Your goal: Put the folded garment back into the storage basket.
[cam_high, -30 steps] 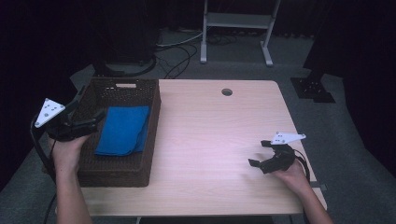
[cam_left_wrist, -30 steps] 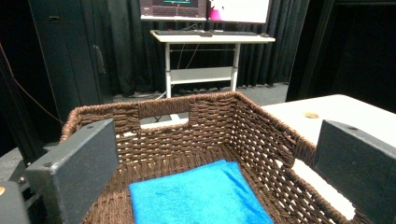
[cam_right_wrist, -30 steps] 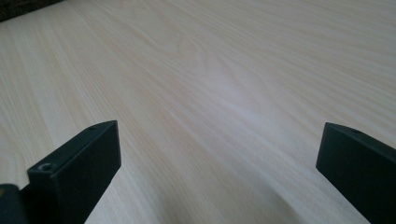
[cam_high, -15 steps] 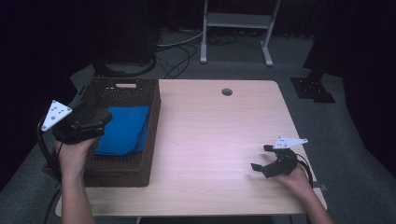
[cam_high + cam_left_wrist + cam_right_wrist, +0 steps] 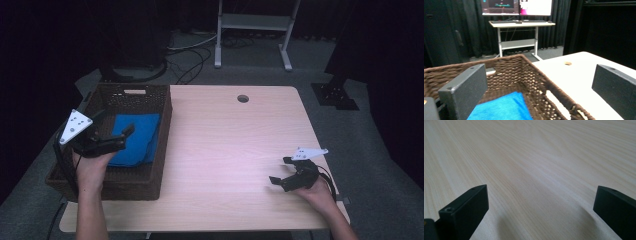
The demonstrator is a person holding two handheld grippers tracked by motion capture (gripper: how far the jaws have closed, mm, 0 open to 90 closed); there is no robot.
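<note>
— Left gripper (image 5: 112, 135)?
— Held above the basket (image 5: 165, 130), jaws wide apart, nothing between them. Raised clear of the cloth (image 5: 137, 140), not touching it. Pointed toward the far right of the table (image 5: 225, 145), with a grey plate on top.

— And the cloth?
— Blue, folded, lying flat on the basket floor, nearer the right wall. Seen again in the left gripper view as a blue corner (image 5: 504, 107) low between the jaws, with the brown wicker wall (image 5: 534, 77) behind it.

— Basket itself?
— Dark wicker, rectangular, at the left end of the table, one long side along the left edge. Handle slot in the far wall.

— Right gripper (image 5: 282, 170)?
— Low at the near right corner of the table, well apart from the basket. Jaws spread wide, empty (bare pale wood (image 5: 536, 170) between them in the right gripper view). Close over the wood; touching or not, cannot tell.

— Anything else on the table?
— A small round hole (image 5: 243, 98) near the far edge.
</note>
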